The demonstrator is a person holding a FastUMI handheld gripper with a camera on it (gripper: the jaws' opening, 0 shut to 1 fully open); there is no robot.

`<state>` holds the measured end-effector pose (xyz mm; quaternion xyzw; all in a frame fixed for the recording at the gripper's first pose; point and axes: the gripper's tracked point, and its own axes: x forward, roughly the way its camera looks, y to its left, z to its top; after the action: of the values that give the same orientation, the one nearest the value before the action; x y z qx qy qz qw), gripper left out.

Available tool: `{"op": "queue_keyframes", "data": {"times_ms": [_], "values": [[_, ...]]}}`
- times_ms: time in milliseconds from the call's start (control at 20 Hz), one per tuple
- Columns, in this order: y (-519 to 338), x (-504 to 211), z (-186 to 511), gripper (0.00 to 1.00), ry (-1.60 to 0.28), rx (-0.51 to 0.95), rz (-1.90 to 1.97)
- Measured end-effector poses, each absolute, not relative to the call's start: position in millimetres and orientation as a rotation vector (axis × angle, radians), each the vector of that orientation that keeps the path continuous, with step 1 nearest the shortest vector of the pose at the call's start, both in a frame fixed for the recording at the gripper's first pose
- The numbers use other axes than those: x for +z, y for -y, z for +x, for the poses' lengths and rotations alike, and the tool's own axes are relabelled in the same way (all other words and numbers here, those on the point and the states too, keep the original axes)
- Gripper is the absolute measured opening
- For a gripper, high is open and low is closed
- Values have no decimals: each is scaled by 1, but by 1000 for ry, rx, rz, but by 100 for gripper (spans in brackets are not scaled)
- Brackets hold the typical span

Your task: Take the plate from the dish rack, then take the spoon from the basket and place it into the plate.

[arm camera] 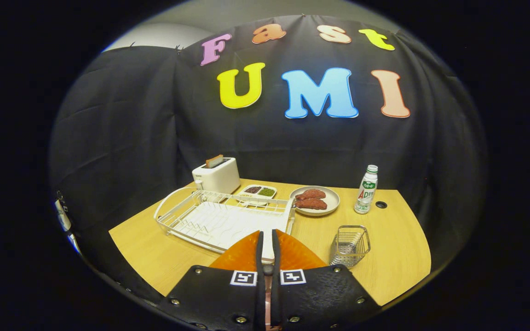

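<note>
On the wooden bench (164, 257), a white toaster (216, 175) with a slice in its slot stands at the far left, and the white wire dish rack (221, 218) lies just in front of it. A small divided tray (258, 192) sits behind the rack. The tool (268, 243) is clenched, its fingers pressing on the rim of the orange plate (292, 255), held just before the rack. Further right are a grey dish of meat (315, 200), the wire basket (349, 245) and a bottle (366, 189). I cannot tell the spoon inside the basket.
</note>
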<state>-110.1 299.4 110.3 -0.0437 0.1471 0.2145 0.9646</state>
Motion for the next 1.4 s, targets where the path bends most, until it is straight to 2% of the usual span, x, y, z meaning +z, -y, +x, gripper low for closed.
{"op": "queue_keyframes", "data": {"times_ms": [800,850,950,1400], "values": [[-357,54,-96,4,-417,584,-171],[-357,57,-94,10,-417,582,-168],[-351,69,-86,13,-387,553,-167],[-286,160,-74,15,-197,404,-87]]}}
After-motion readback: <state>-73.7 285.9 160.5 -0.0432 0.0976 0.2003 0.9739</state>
